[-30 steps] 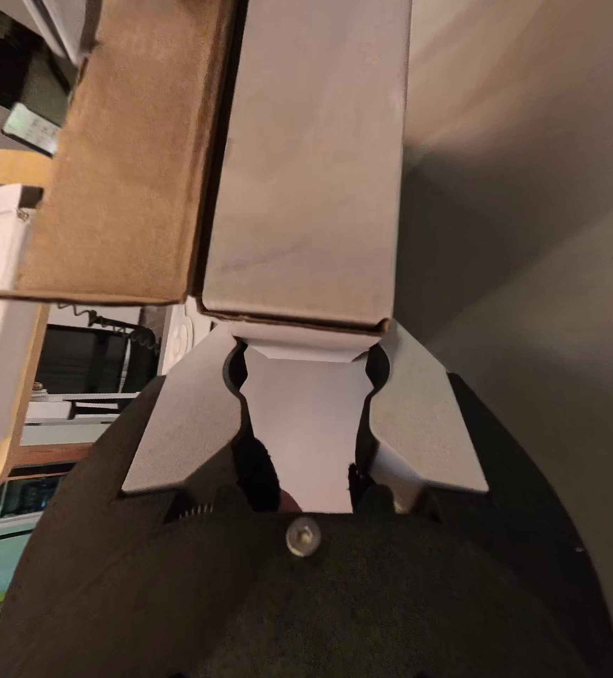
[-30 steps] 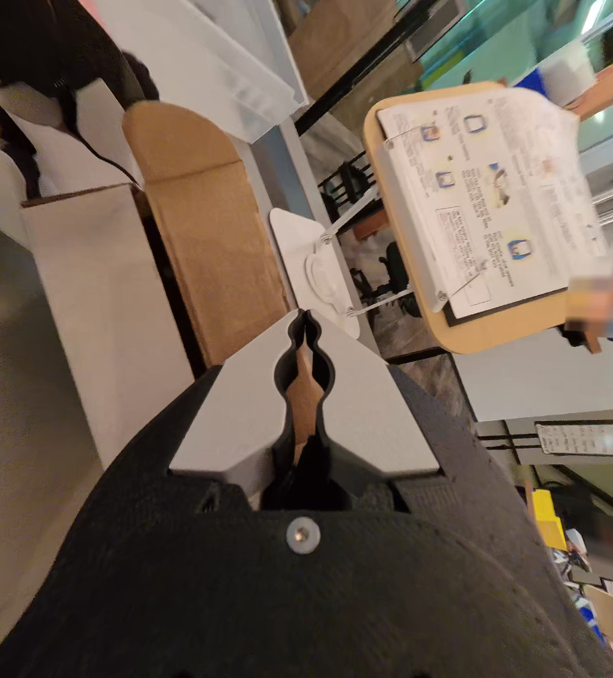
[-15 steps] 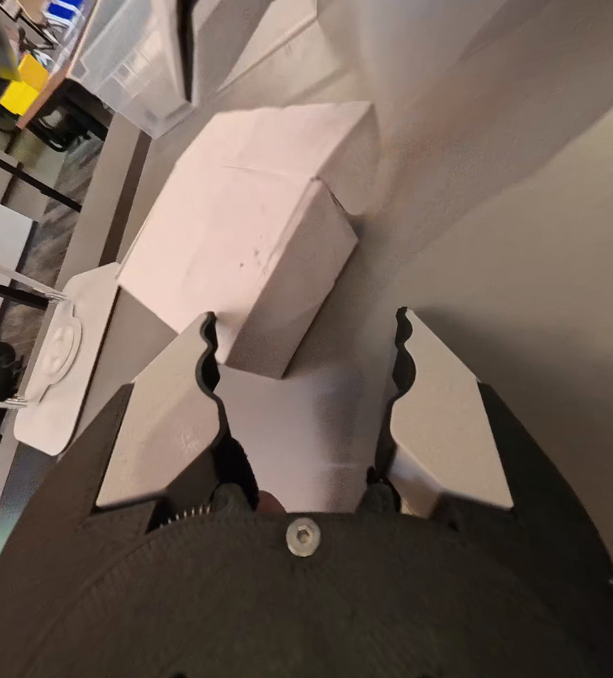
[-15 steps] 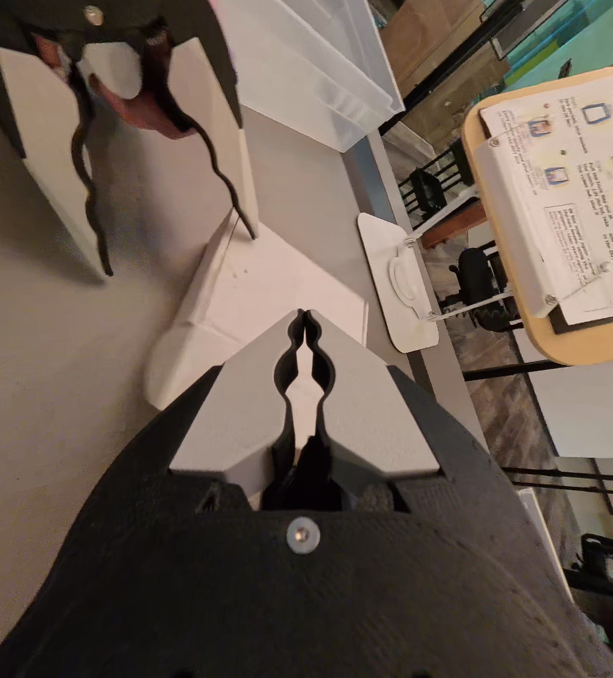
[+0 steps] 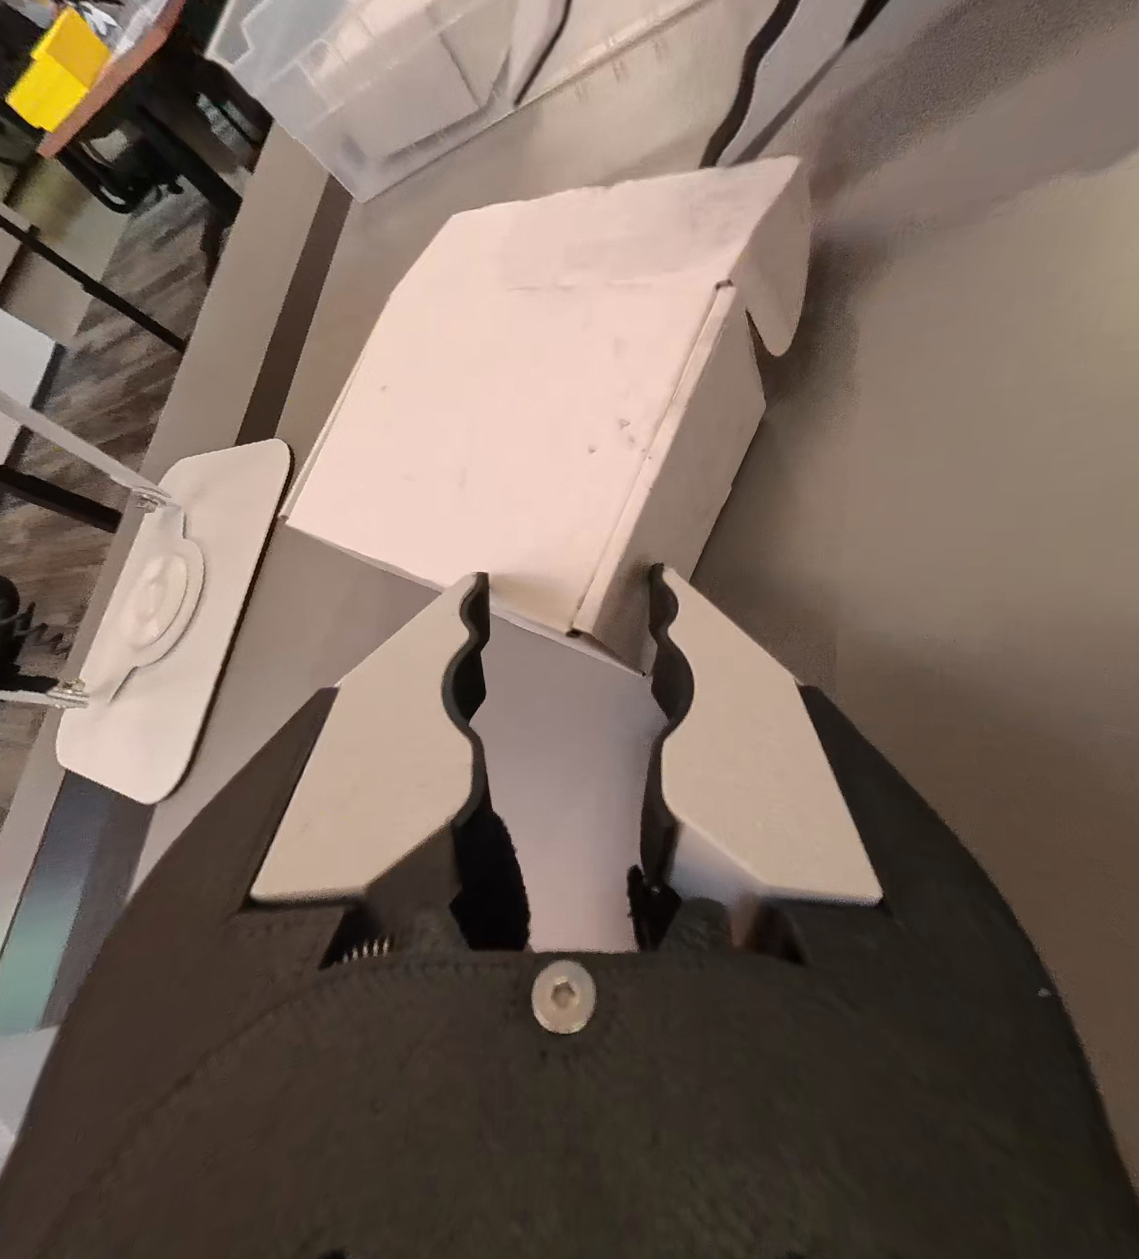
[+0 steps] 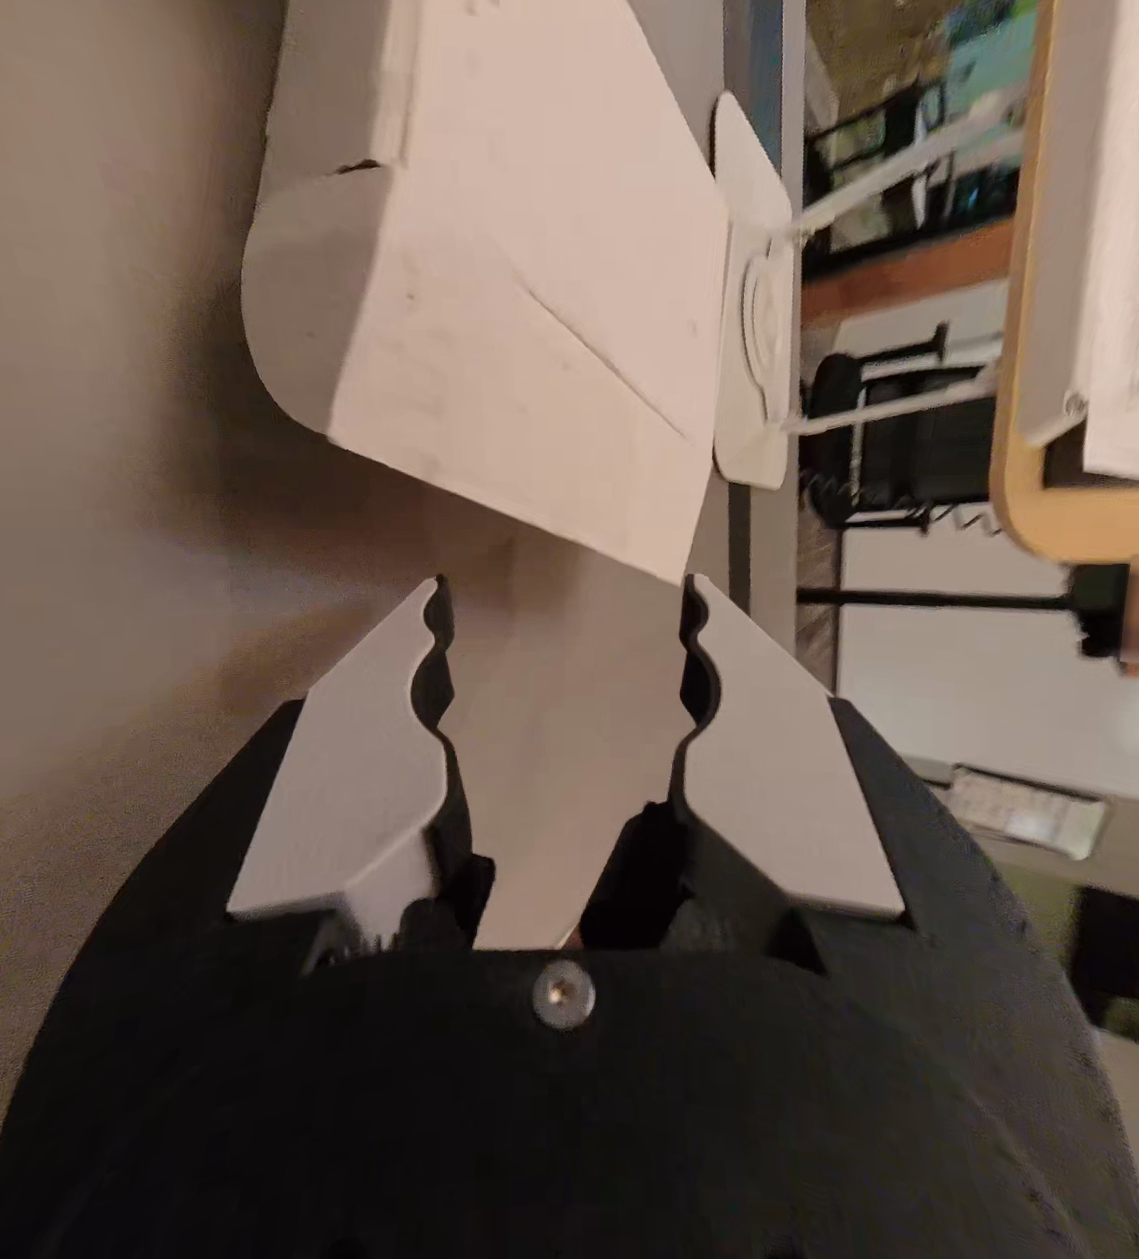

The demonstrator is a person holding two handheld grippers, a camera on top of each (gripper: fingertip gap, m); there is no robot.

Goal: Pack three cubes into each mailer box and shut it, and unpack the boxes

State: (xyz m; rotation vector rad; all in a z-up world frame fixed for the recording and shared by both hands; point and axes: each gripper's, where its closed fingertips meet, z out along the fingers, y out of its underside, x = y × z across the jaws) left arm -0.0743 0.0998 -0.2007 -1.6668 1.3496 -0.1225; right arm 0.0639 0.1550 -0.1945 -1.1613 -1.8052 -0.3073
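White cardboard makes up the mailer box (image 5: 525,415) in front of you; it lies shut on the grey table (image 5: 961,613), close to the table's edge and just beside the white base plate (image 5: 164,633) of a wire stand. Treat it as light and fairly stiff, with smooth faces that will probably slide on the table if you push instead of pinching. The walls should take a squeeze, but the lid panel would likely bow if you press its middle. Your best holds look like the corners and folded edges, or the rounded side flap (image 6: 301,286) that stands slightly proud of the wall. Your left gripper (image 5: 566,620) has its fingers spread apart and empty, straddling the nearest corner of the box without clearly touching it. Your right gripper (image 6: 563,593) is also parted and empty, its fingers just short of another corner. You cannot see inside, so whether any cubes are packed, and therefore the true weight, is unknown. No cubes show anywhere. The clear plastic bin (image 5: 376,88) beyond the box is cut off and blurred, its contents unreadable. Pale, wavy-edged shapes at the top of the left wrist view are probably your other gripper's fingers, too cropped to be sure.
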